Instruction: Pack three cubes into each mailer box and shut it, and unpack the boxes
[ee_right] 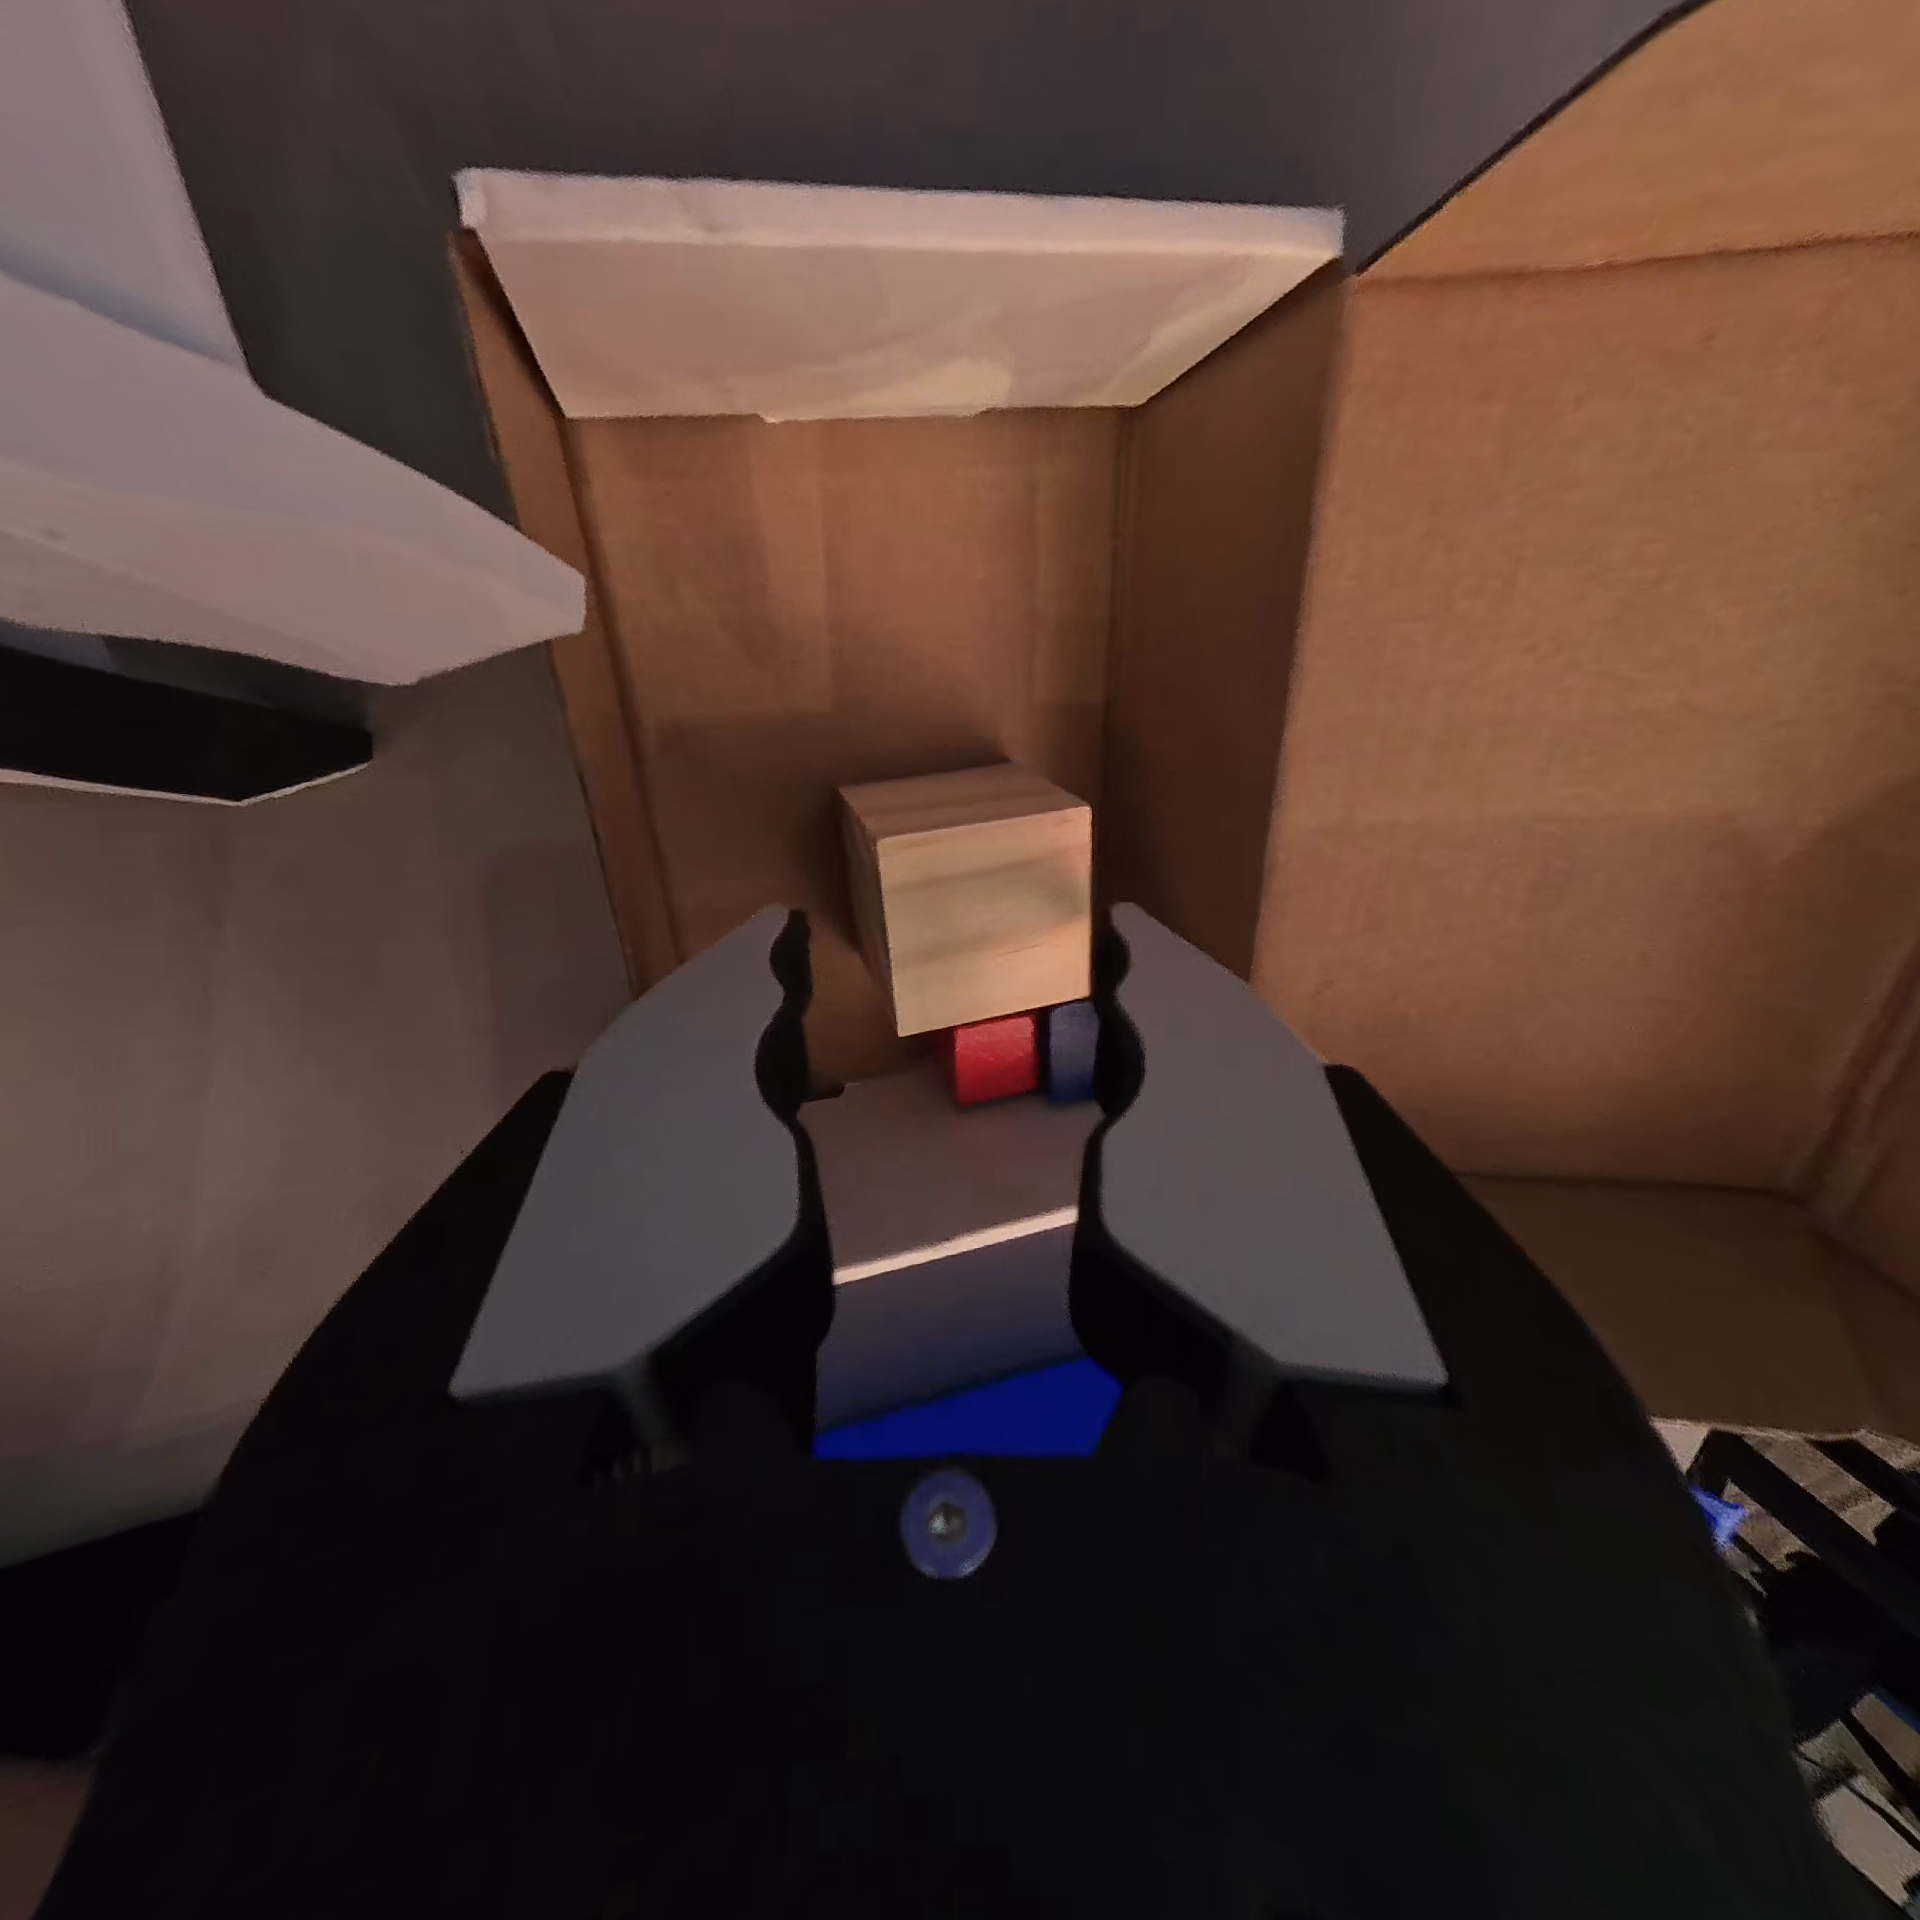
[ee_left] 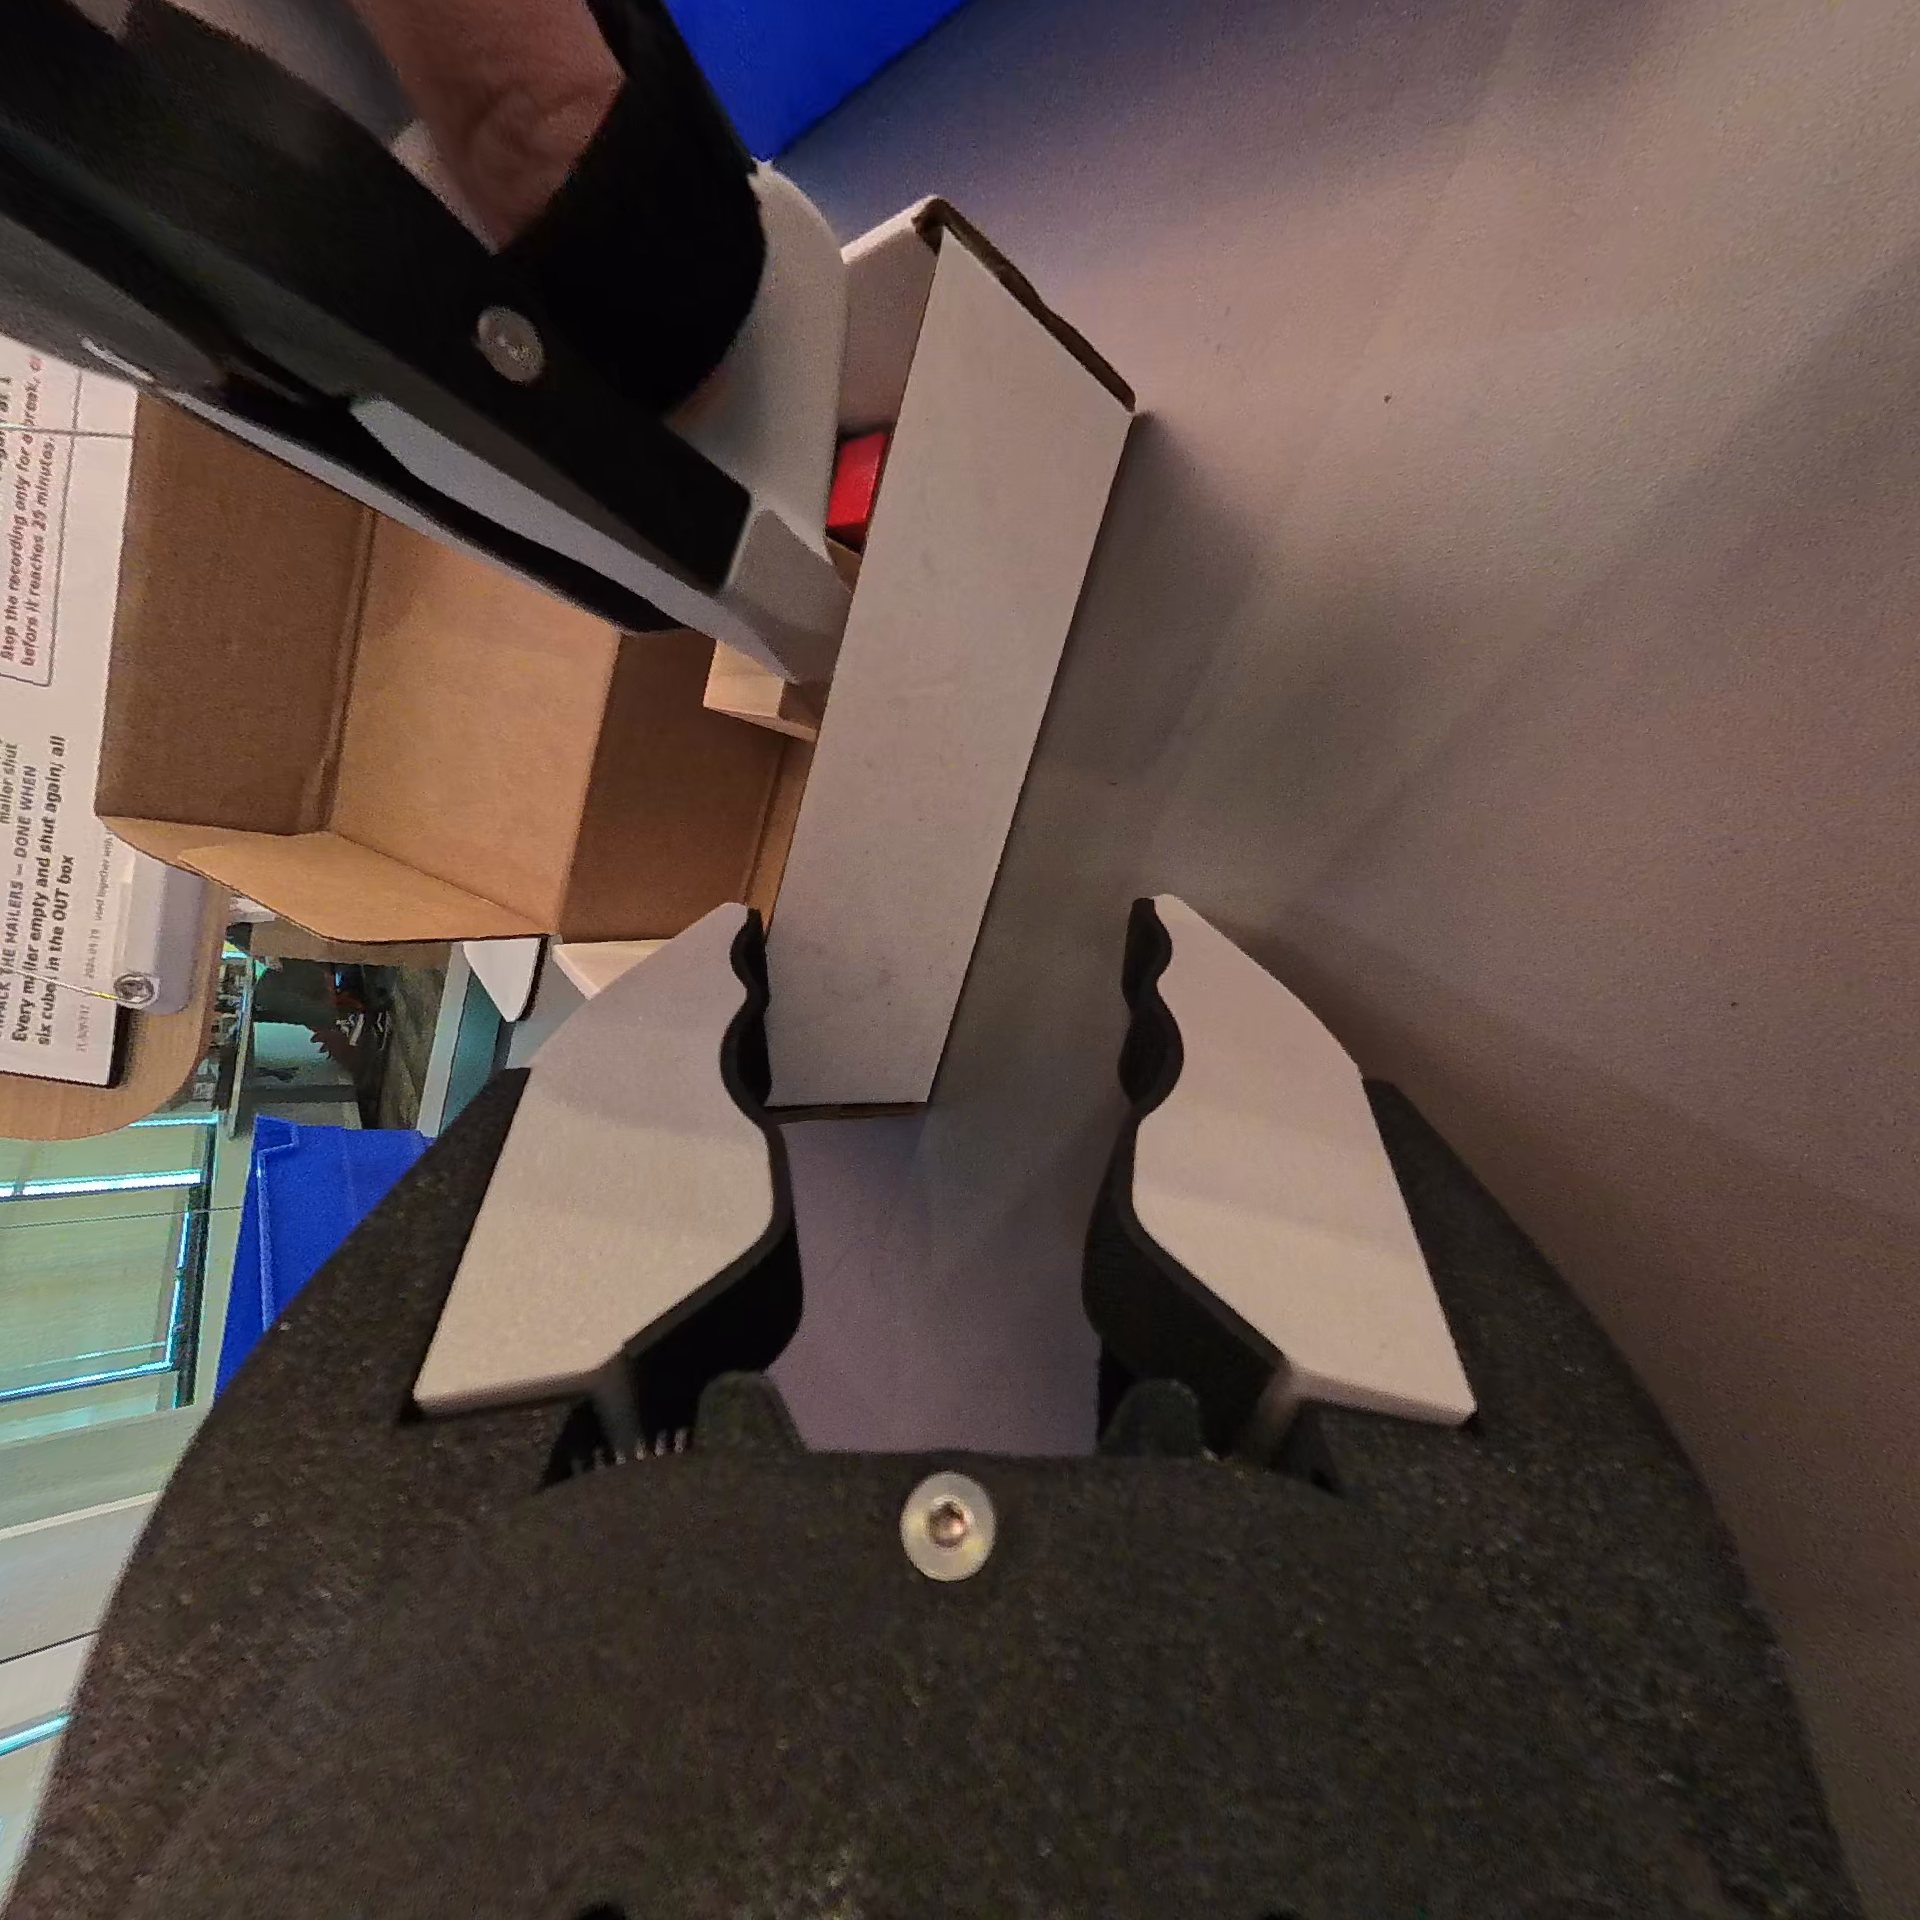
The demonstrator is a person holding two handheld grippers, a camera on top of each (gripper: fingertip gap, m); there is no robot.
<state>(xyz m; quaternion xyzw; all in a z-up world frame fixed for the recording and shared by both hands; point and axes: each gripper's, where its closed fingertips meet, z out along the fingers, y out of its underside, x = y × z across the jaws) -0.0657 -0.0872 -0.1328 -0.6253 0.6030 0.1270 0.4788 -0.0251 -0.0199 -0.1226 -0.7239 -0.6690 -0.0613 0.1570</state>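
Note:
A white mailer box (ee_left: 935, 675) lies open on the grey table, its brown lid (ee_left: 416, 675) folded back. My left gripper (ee_left: 945, 914) is open around the near end of the box's side wall, with the left finger against it. My right gripper (ee_right: 956, 920) is open and reaches into the box; it also shows in the left wrist view (ee_left: 769, 436). A plain wooden cube (ee_right: 977, 894) sits just beyond its fingertips, over a red cube (ee_right: 992, 1060) and a blue cube (ee_right: 1070, 1055). The red cube also shows in the left wrist view (ee_left: 857, 478).
The box's brown inner walls (ee_right: 1558, 727) and a white flap (ee_right: 883, 301) surround the right gripper. A printed sheet on a wooden board (ee_left: 52, 727) and a blue bin (ee_left: 312, 1226) stand beyond the box. The table (ee_left: 1455, 623) spreads to the right. From the right gripper's tips to the blue cube (ee_right: 1070, 1055) is close to 5 centimetres.

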